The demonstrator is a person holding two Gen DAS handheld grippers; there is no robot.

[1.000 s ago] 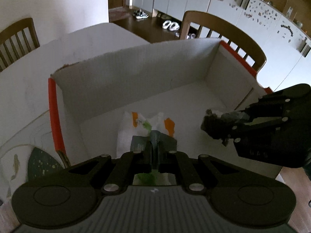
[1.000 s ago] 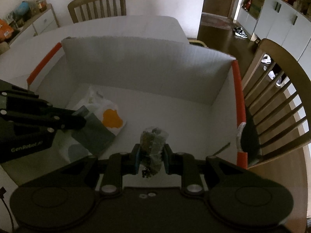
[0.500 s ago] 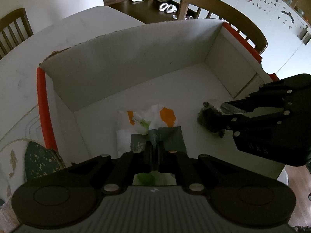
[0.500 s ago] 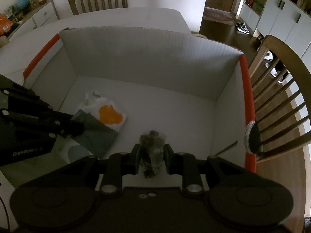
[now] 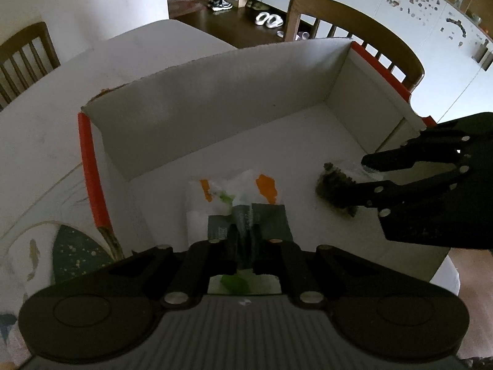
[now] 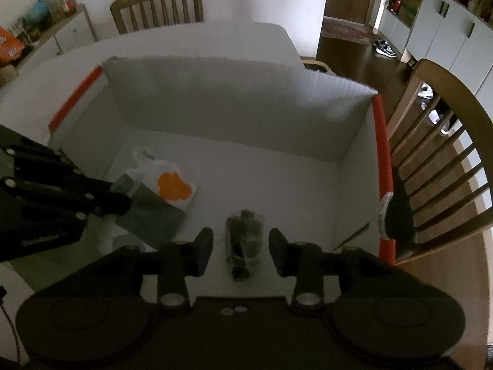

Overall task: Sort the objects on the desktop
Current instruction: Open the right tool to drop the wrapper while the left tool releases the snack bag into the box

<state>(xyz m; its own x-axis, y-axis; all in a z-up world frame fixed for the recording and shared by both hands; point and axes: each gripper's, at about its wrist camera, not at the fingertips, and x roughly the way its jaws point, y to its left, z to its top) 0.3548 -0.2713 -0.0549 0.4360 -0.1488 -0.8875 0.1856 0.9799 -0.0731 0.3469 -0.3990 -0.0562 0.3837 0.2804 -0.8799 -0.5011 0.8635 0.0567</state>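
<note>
A white cardboard box [image 5: 215,108] [image 6: 231,104] with orange edges stands on the white table. On its floor lies a white plastic bag [image 5: 265,185] [image 6: 172,185] with orange print. My left gripper [image 5: 243,237] [image 6: 123,203] pinches a dark green packet [image 5: 274,222] [image 6: 151,212] over that bag, and its jaws are just easing open. My right gripper [image 6: 240,246] [image 5: 354,174] hangs over the box's right part. Its jaws are opening, and a small clear bag of dark bits [image 6: 245,240] [image 5: 332,185] lies on the floor between the pads, touching neither.
Wooden chairs stand behind the table [image 6: 157,9] and right of the box [image 6: 446,154]. A dark green plate with fish pattern [image 5: 77,256] lies left of the box. A dark rounded thing [image 6: 397,215] sits at the box's right rim.
The right jaws spread apart and let go of the small clear bag, which now rests on the box floor. The left gripper keeps the dark green packet, lower over the white bag.
</note>
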